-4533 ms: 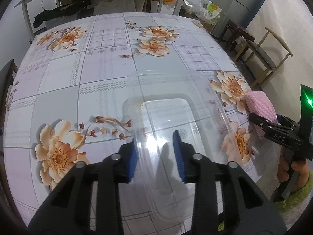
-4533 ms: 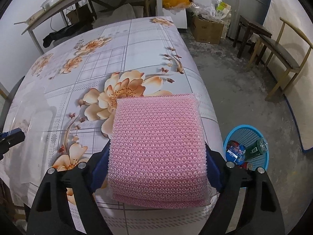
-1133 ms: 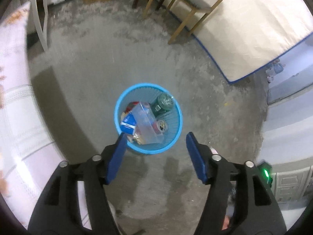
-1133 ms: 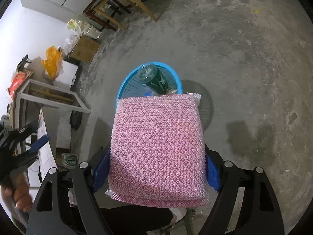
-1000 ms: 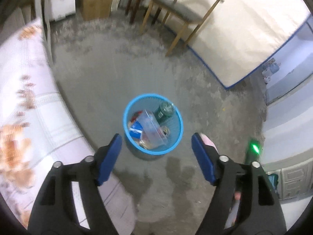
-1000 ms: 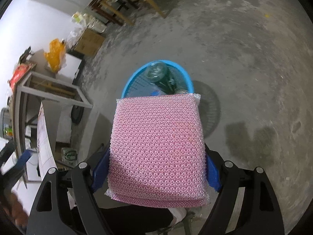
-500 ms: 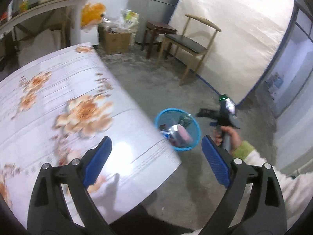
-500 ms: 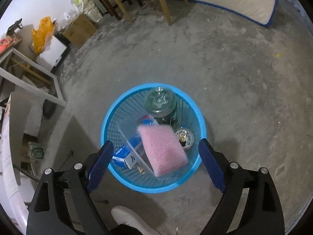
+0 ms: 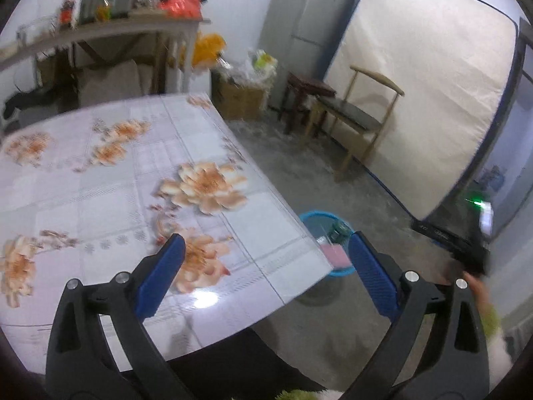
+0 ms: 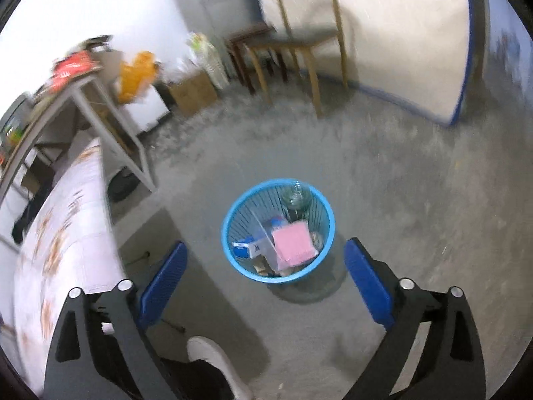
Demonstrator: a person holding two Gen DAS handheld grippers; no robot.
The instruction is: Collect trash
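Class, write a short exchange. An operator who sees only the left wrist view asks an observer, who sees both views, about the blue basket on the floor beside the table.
Operator: The table hides part of the blue basket. What am I missing inside?
Observer: The right wrist view looks down into it. A blue-and-white carton lies at its left side, against a clear container.
Operator: Is the right gripper carrying anything?
Observer: No. Its jaws are opening and nothing is between the fingers.

The sponge [image 10: 294,245] lies in the basket [image 10: 233,215] beside the table [image 9: 100,183].
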